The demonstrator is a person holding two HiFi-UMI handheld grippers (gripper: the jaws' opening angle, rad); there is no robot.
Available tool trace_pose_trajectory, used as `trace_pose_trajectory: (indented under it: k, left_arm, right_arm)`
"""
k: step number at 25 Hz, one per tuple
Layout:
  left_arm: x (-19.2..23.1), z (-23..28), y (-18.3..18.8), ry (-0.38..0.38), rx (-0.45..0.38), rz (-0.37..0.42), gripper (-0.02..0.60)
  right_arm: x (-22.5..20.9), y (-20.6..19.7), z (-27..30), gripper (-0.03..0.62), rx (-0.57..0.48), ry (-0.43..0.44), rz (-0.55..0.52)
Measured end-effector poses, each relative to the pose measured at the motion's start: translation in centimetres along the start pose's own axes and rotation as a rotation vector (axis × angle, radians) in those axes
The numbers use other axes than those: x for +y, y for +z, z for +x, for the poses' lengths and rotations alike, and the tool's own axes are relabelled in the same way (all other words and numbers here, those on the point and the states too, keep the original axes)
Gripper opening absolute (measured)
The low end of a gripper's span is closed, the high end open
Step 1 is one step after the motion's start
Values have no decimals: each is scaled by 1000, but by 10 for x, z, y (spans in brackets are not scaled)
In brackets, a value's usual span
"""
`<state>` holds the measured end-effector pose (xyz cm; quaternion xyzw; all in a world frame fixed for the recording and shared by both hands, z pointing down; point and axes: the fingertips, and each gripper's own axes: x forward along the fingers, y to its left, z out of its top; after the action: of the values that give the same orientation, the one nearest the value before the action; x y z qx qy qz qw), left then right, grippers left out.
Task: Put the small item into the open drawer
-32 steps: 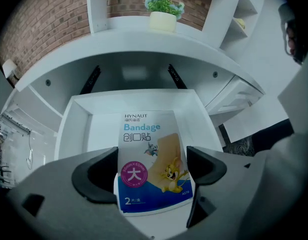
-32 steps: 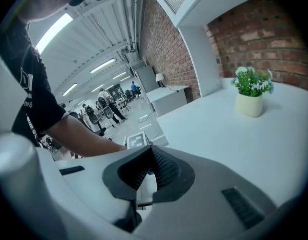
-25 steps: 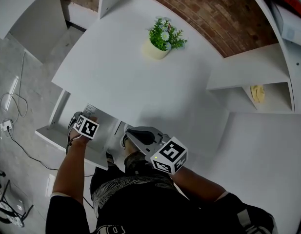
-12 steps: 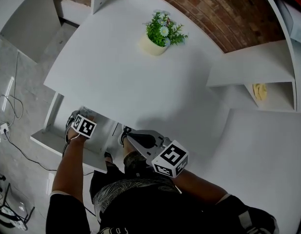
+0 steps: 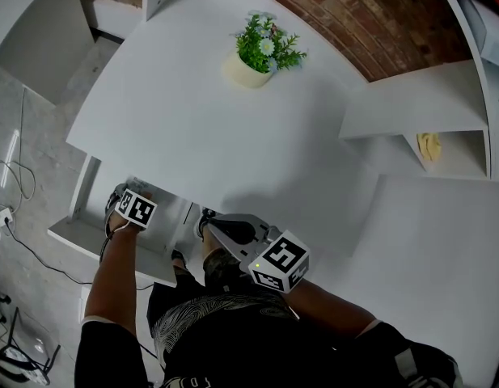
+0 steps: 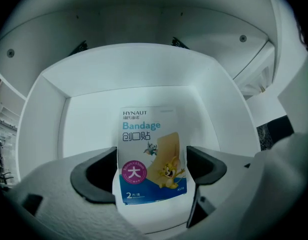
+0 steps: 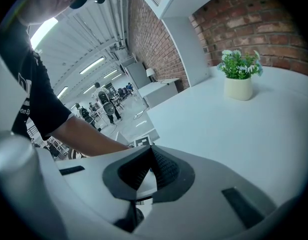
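A bandage packet [image 6: 151,156], white and blue with a cartoon print, stands upright between the jaws of my left gripper [image 6: 151,171], which is shut on it. Behind the packet lies the white inside of the open drawer [image 6: 134,69], with nothing else showing in it. In the head view the left gripper [image 5: 124,203] reaches into that drawer [image 5: 75,221] under the table's front edge, and the packet is hidden there. My right gripper [image 5: 205,220] hangs near the table edge to the right of the drawer. Its pads [image 7: 163,169] meet with nothing between them.
A potted green plant [image 5: 261,51] stands at the back of the round white table [image 5: 233,136]. White shelves at the right hold a yellow object [image 5: 428,145]. Cables and a socket [image 5: 6,208] lie on the floor at the left. The person's legs are under the table edge.
The head view has drifted a little. Both grippers keep their places, the left one still holding the packet in the drawer.
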<state>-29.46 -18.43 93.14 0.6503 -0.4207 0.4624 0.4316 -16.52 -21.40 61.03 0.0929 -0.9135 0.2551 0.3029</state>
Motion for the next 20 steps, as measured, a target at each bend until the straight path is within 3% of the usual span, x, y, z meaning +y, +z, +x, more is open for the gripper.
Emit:
trace_pose_trajectory:
  k: [10, 20]
  left_arm:
    - [-4, -25, 3, -14, -17, -17, 416]
    - [-21, -99, 16, -35, -162, -48, 413]
  right_arm:
    - [9, 10, 3, 5, -22, -4, -11]
    - [29, 22, 1, 5, -67, -1, -30]
